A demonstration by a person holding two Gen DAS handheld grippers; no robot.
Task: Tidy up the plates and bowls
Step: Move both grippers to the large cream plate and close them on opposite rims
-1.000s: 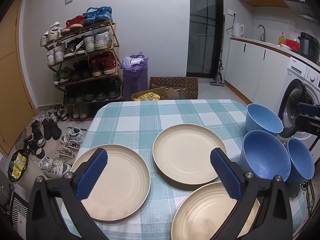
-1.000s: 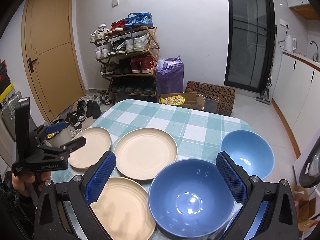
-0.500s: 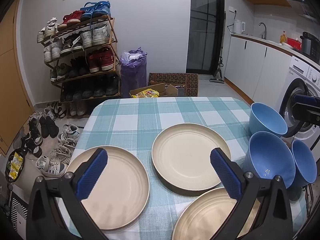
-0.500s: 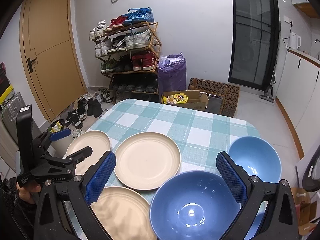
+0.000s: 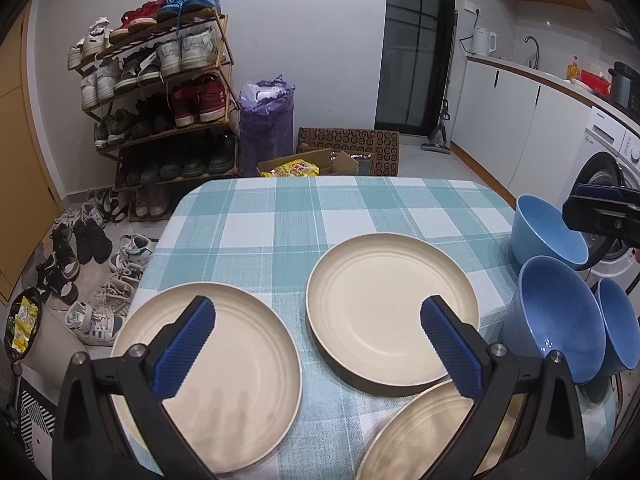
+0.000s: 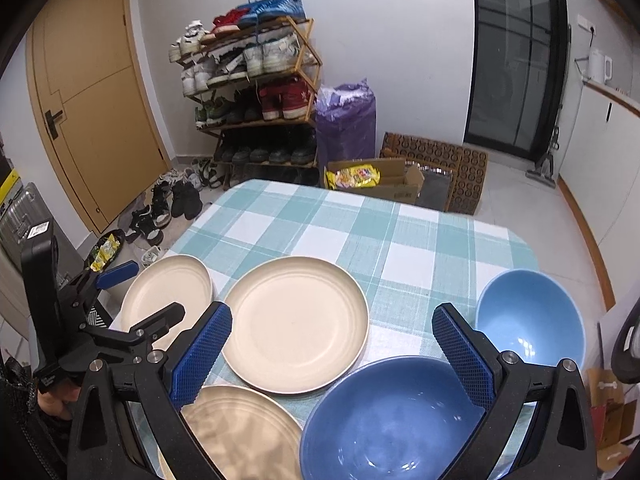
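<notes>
While both grippers are held low over the near edge of the checked surface [image 5: 280, 216], nothing is gripped by either. The left gripper [image 5: 320, 344] is seen with its blue-padded fingers [image 5: 186, 342] spread wide apart above the plates; the right gripper [image 6: 332, 354] is likewise held with its fingers [image 6: 202, 354] spread wide, empty.

Nearest the left camera, the near plate [image 5: 424, 436] is cut off by the lower frame edge. Just beside it the left plate [image 5: 224, 380] is laid flat at the surface's left edge, and the middle plate [image 5: 390, 308] is set slightly farther in; whether the near plate's rim overlaps the middle one is hard to make out.

To the right, three blue bowls are grouped: the large bowl [image 6: 392, 420] is found closest under the right gripper, a small bowl [image 5: 616, 324] is touching it at the surface's edge, and the far bowl [image 6: 528, 316] is placed behind them.

Beyond the surface, a shoe rack [image 5: 160, 92] and a cardboard box [image 6: 384, 184] are seen on the floor.
</notes>
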